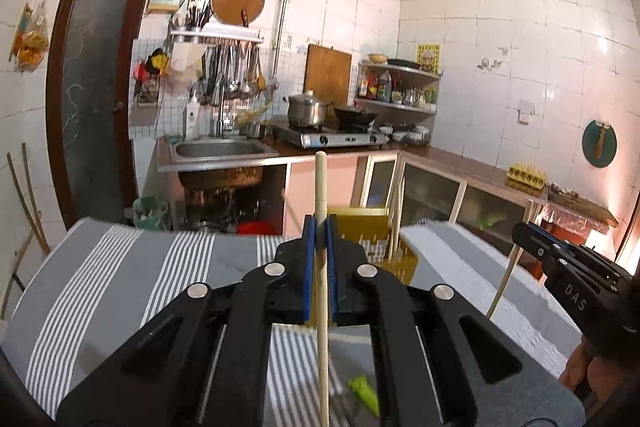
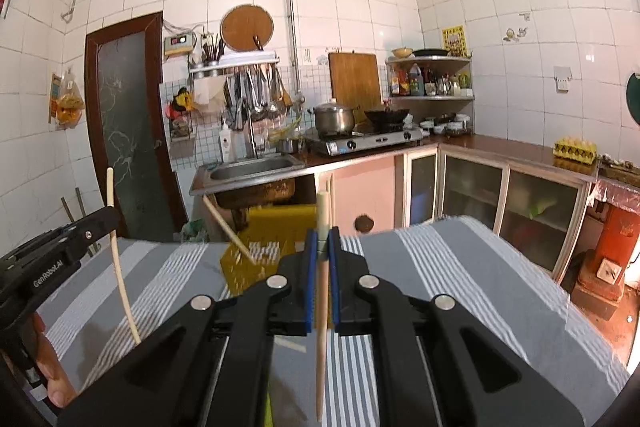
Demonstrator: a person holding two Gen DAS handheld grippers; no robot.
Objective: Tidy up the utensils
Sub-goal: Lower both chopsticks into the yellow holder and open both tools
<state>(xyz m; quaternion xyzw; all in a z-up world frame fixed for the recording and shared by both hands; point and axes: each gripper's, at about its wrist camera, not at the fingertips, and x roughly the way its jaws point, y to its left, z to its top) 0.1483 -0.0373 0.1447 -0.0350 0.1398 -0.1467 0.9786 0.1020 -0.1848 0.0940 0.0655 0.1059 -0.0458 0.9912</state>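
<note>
My left gripper [image 1: 320, 227] is shut on a pale wooden chopstick [image 1: 321, 183] that stands upright between the blue pads, above the striped table. My right gripper [image 2: 322, 239] is likewise shut on a second chopstick [image 2: 322, 211], also upright. A yellow slotted utensil basket [image 1: 372, 239] sits at the table's far edge, just beyond both grippers, with several chopsticks leaning in it. In the right wrist view the basket [image 2: 276, 223] has one chopstick [image 2: 228, 227] slanting out to the left. Each gripper shows in the other's view, the right gripper [image 1: 524, 231] and the left gripper [image 2: 108, 215].
A grey and white striped cloth [image 1: 120, 267] covers the table. A small green object [image 1: 364, 391] lies on it under my left gripper. Beyond the table stand a sink [image 1: 218, 149], a gas stove with pots [image 1: 336, 135] and low cabinets [image 2: 500, 195]. A hand [image 2: 52, 379] grips the left tool.
</note>
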